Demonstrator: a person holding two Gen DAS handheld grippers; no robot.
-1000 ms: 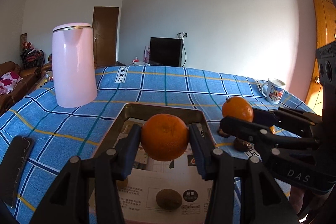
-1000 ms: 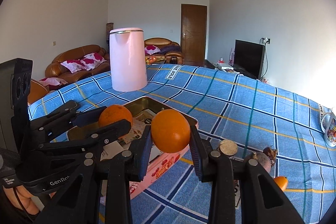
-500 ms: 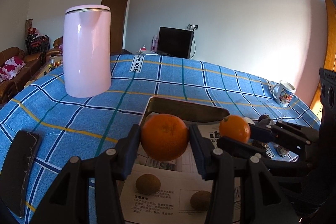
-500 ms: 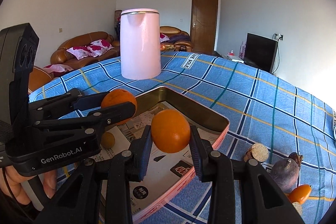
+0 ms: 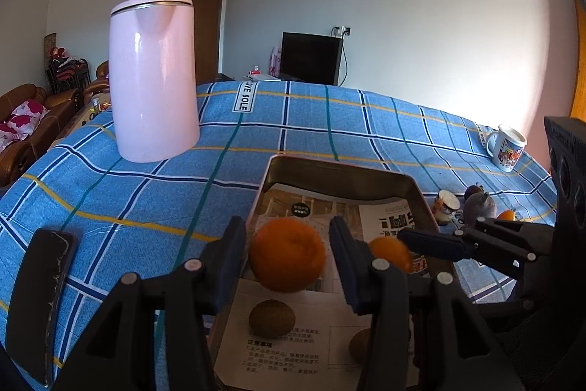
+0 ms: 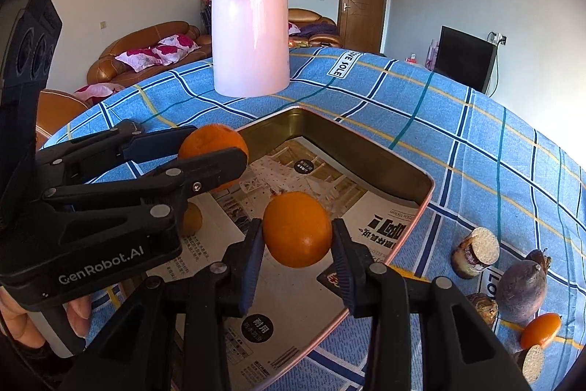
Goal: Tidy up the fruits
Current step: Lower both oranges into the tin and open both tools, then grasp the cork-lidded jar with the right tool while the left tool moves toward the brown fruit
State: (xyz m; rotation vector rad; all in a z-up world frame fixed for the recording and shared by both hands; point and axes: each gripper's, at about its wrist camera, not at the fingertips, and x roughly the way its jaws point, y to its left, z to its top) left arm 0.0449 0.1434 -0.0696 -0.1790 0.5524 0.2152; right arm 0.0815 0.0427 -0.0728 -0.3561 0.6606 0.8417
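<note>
**Two oranges held over the tray, one per gripper**

Left gripper point(image 5: 287, 257) is clamped on an orange point(image 5: 287, 259): round, dull matte skin w/ a shallow dimple facing the cam, slightly blurred. Right gripper point(image 6: 297, 237) is clamped on a second orange point(image 6: 297, 229): smoother, glossier, brighter at the bottom edge. Both hang above the tray point(image 6: 370, 149), a shallow metal tin w/ brassy inner walls, pink outer rim, lined w/ printed paper point(image 5: 293, 347). The tray sits on a blue checked tablecloth point(image 5: 128, 207), pink kettle point(image 5: 154, 76) upright behind it.

On the paper under the left gripper lies a brown kiwi point(image 5: 271, 317); a 2nd kiwi point(image 5: 360, 345) is half hidden behind the left gripper's right finger. In right wrist view a yellowish fruit point(image 6: 192, 218) peeks out below the left gripper body; type unclear. Right of the tray: dark purple fruit point(image 6: 522, 292), small orange piece point(image 6: 540, 330), cork-topped jar point(image 6: 476, 251), a mug point(image 5: 507, 147) further off. Near edge of the tray is cut off by both grippers. Dark flat object point(image 5: 36, 299) at left, can't ID it.

Vs 0.5 s ago: both grippers are lower and further in over the tray; kettle and tray loom larger, and the right-held orange sits nearer the paper. Grip on each is unchanged.
</note>
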